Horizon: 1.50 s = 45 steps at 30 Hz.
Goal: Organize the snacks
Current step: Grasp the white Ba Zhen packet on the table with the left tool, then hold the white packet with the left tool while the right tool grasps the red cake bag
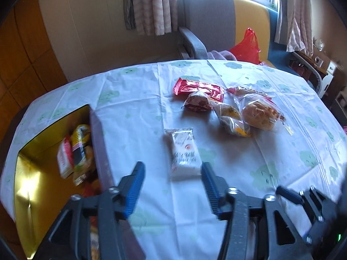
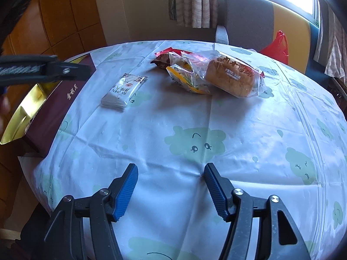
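A white snack packet lies on the table just beyond my open left gripper; it also shows in the right wrist view. Further back lies a heap of snacks: a red wrapper, a dark red packet, a yellow packet and a bagged bread bun, the bun also in the right wrist view. A gold-lined box at the left holds several packets. My right gripper is open and empty over bare cloth.
The round table carries a white cloth with green cloud prints. The box's maroon wall stands at the table's left edge. A grey and yellow chair with a red plastic bag stands behind the table.
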{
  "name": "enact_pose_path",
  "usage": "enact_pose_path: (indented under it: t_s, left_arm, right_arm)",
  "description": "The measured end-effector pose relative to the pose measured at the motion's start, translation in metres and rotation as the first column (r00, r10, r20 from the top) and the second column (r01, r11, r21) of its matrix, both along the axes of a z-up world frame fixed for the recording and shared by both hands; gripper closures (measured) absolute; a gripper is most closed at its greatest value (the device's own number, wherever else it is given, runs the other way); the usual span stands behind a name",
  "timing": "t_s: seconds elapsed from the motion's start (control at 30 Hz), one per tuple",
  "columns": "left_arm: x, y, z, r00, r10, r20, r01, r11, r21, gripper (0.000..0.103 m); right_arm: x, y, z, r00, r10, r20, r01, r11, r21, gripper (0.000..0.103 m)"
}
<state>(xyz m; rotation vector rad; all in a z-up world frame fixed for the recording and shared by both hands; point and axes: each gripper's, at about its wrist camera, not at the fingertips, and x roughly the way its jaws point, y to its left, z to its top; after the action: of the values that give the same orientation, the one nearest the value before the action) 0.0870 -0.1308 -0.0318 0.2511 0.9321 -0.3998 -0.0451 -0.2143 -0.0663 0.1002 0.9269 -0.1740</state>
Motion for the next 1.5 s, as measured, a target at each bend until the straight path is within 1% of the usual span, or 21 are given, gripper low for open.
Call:
enact_pose_path:
  t_s: [0.03, 0.17, 0.23, 0.3, 0.33, 0.37, 0.4, 0.43, 0.47, 0.5, 0.6, 0.73, 0.83, 0.9, 1.03, 1.13, 1.2, 1.27, 1.37, 1.47, 1.5]
  left_arm:
    - [0.007, -0.007, -0.005, 1.000, -0.012, -0.018, 0.012, 1.000, 0.007, 0.031]
    - [0.029, -0.027, -0.028, 0.998, -0.016, -0.054, 0.019, 0.998, 0.056, 0.031]
    - [0.041, -0.032, -0.041, 0.997, 0.005, -0.075, 0.001, 0.997, 0.075, 0.031]
    - [0.050, -0.034, -0.050, 0.994, 0.024, -0.102, -0.016, 0.997, 0.079, 0.031]
    - [0.054, -0.035, -0.055, 0.993, 0.035, -0.112, -0.026, 0.996, 0.081, 0.036]
    - [0.057, -0.036, -0.059, 0.992, 0.042, -0.120, -0.032, 0.996, 0.084, 0.050]
    - [0.058, -0.037, -0.064, 0.990, 0.033, -0.136, -0.023, 0.997, 0.076, 0.056]
    - [0.057, -0.038, -0.063, 0.992, 0.026, -0.120, -0.018, 0.998, 0.064, 0.068]
    - [0.053, -0.041, -0.062, 0.995, 0.011, -0.098, -0.004, 0.997, 0.074, 0.070]
    - [0.049, -0.043, -0.062, 0.996, 0.000, -0.086, 0.007, 0.997, 0.081, 0.070]
    - [0.034, -0.040, -0.060, 0.996, -0.021, -0.081, 0.025, 0.998, 0.056, 0.070]
    - [0.003, -0.030, -0.061, 0.996, -0.047, -0.077, 0.049, 0.999, 0.021, 0.070]
    - [-0.025, -0.024, -0.065, 0.995, -0.097, -0.031, 0.098, 0.995, 0.031, 0.070]
    - [-0.033, -0.019, -0.066, 0.995, -0.102, -0.008, 0.103, 0.994, 0.028, 0.069]
    - [-0.036, -0.016, -0.067, 0.994, -0.105, 0.014, 0.105, 0.994, 0.011, 0.069]
    - [-0.038, -0.015, -0.067, 0.993, -0.113, 0.026, 0.113, 0.994, 0.007, 0.069]
    - [-0.038, -0.013, -0.068, 0.993, -0.112, 0.031, 0.113, 0.994, -0.006, 0.069]
    - [-0.039, -0.013, -0.069, 0.993, -0.111, 0.037, 0.112, 0.994, -0.012, 0.069]
    - [-0.040, -0.012, -0.069, 0.993, -0.112, 0.046, 0.113, 0.994, -0.014, 0.069]
    - [-0.041, -0.011, -0.069, 0.993, -0.109, 0.047, 0.111, 0.994, -0.025, 0.069]
    - [-0.041, -0.010, -0.069, 0.993, -0.109, 0.048, 0.111, 0.993, -0.028, 0.069]
  right_arm:
    - [-0.001, 0.000, 0.000, 1.000, 0.001, 0.001, -0.001, 1.000, 0.000, 0.038]
    - [-0.002, 0.000, 0.000, 1.000, 0.008, 0.006, -0.008, 1.000, -0.002, 0.038]
    - [-0.002, 0.001, 0.000, 1.000, 0.013, 0.008, -0.013, 1.000, -0.004, 0.038]
    - [-0.003, 0.001, -0.001, 1.000, 0.021, 0.012, -0.021, 1.000, -0.004, 0.037]
    - [-0.003, 0.001, -0.001, 1.000, 0.025, 0.014, -0.025, 1.000, -0.005, 0.036]
    - [-0.004, 0.002, -0.001, 1.000, 0.028, 0.016, -0.027, 1.000, -0.004, 0.035]
    - [-0.004, 0.002, -0.001, 0.999, 0.030, 0.018, -0.030, 1.000, -0.005, 0.034]
    - [-0.004, 0.002, -0.001, 0.999, 0.031, 0.020, -0.030, 1.000, -0.005, 0.034]
    - [-0.004, 0.003, -0.001, 0.999, 0.031, 0.022, -0.031, 1.000, -0.004, 0.034]
    - [-0.004, 0.002, -0.001, 0.999, 0.031, 0.024, -0.031, 1.000, -0.003, 0.034]
    - [-0.005, 0.002, 0.000, 0.999, 0.037, 0.024, -0.037, 0.999, -0.001, 0.034]
    - [-0.006, -0.003, 0.002, 0.999, 0.040, 0.021, -0.040, 0.999, 0.024, 0.035]
    - [-0.011, -0.009, 0.005, 0.999, 0.031, 0.022, -0.032, 0.999, 0.040, 0.036]
    - [-0.016, -0.012, 0.007, 1.000, 0.018, 0.018, -0.019, 0.999, 0.040, 0.036]
    - [-0.020, -0.023, 0.013, 1.000, -0.016, 0.004, 0.016, 0.999, 0.034, 0.037]
    - [-0.022, -0.041, 0.027, 0.998, -0.048, 0.037, 0.046, 0.998, 0.051, 0.037]
    - [-0.020, -0.052, 0.037, 0.997, -0.052, 0.057, 0.049, 0.997, 0.062, 0.037]
    - [-0.018, -0.060, 0.048, 0.996, -0.043, 0.080, 0.038, 0.997, 0.064, 0.037]
    - [-0.007, -0.070, 0.064, 0.995, 0.009, 0.099, -0.015, 0.998, 0.062, 0.037]
    - [0.012, -0.082, 0.077, 0.992, 0.047, 0.115, -0.053, 0.997, 0.051, 0.035]
    - [0.019, -0.087, 0.080, 0.991, 0.053, 0.122, -0.059, 0.997, 0.052, 0.033]
